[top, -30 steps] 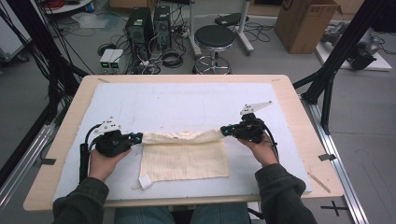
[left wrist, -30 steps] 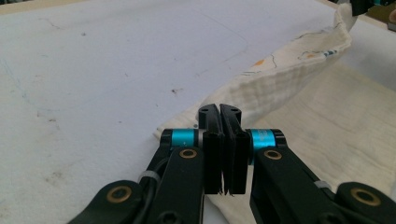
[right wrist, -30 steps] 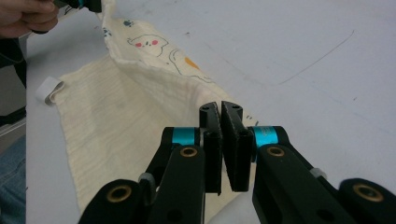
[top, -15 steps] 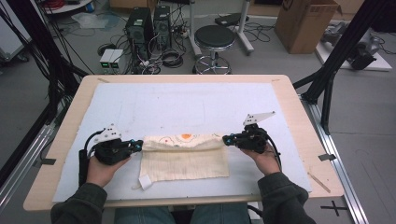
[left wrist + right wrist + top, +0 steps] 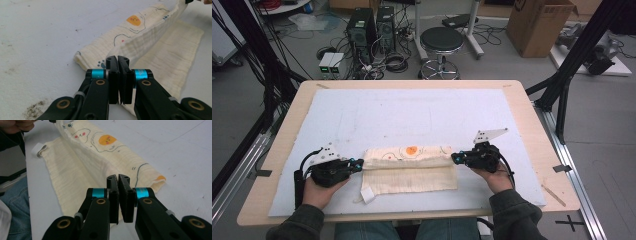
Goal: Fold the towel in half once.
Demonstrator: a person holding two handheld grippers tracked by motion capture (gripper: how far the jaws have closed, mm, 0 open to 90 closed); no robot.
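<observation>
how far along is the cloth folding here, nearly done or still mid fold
Mid fold. Done: the cloth is already doubled into a long band on the white mat. In hand: the left hand-held gripper and right hand-held gripper each pinch an end of the raised printed flap. Left: lay the flap flat on the plain half and release.

Both grippers have drawn the cloth's (image 5: 409,155) folded edge nearer.

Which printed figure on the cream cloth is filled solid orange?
The fried-egg figure midway along the folded cream muslin cloth: its yolk is solid orange with a tiny face. The neighbouring figure is a dark outline with small red dots.
</observation>
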